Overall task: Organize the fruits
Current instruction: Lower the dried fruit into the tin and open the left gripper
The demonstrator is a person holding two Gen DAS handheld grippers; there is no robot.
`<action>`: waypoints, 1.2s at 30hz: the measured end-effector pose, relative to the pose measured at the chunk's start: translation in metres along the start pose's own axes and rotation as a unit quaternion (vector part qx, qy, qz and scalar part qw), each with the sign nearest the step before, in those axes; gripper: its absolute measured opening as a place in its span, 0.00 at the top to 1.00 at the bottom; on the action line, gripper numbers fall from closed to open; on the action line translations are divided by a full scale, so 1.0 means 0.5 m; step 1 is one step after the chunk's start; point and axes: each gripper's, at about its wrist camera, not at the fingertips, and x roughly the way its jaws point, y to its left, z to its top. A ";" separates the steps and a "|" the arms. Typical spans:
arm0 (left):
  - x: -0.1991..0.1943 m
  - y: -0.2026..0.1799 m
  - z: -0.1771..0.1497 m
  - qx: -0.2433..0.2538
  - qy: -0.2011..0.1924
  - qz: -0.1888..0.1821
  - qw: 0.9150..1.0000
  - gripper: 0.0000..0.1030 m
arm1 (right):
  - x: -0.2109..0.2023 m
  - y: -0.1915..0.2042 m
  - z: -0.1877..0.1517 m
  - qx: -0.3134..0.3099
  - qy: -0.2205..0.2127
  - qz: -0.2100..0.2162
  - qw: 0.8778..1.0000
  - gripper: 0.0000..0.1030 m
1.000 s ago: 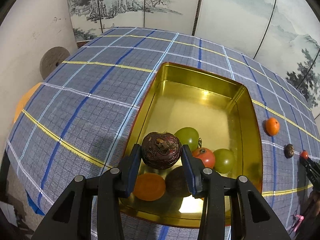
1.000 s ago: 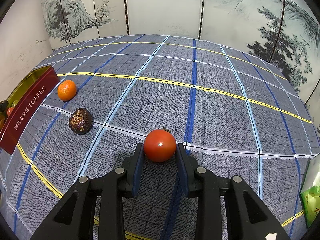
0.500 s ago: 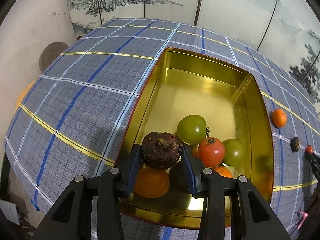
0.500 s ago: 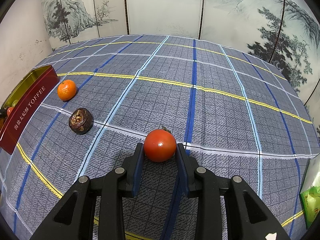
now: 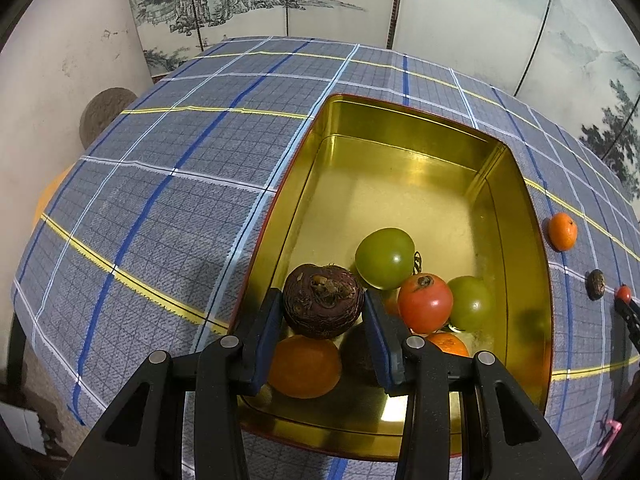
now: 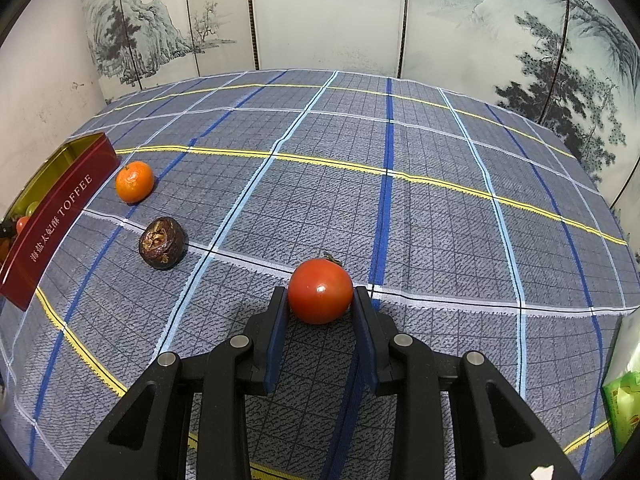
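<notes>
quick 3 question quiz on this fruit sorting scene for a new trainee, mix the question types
1. True or false: the left gripper holds a dark wrinkled fruit above the gold tin.
2. What does the right gripper grip? A) red tomato B) mandarin C) green tomato
3. Fill in: loose on the cloth beside the tin lie a mandarin and a ____ fruit.

Key: 1 true; 2 A; 3 dark wrinkled

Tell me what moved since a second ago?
The left gripper, holding its dark fruit, moved forward over the tin, so more fruit inside shows. Nothing was let go. The right gripper kept still around the tomato; the orange stayed put.
</notes>
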 end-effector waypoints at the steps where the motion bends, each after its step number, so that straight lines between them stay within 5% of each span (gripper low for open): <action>1: 0.000 0.000 0.000 0.000 0.000 0.000 1.000 0.59 | 0.000 -0.001 0.000 0.000 0.000 0.000 1.000 0.70; 26: -0.003 -0.002 0.000 0.011 -0.004 0.000 1.000 0.57 | 0.003 0.001 0.004 0.001 0.005 -0.006 1.000 0.72; 36: -0.043 -0.008 -0.007 0.012 -0.022 -0.014 1.000 0.44 | 0.002 0.013 0.003 -0.001 0.008 -0.013 1.000 0.72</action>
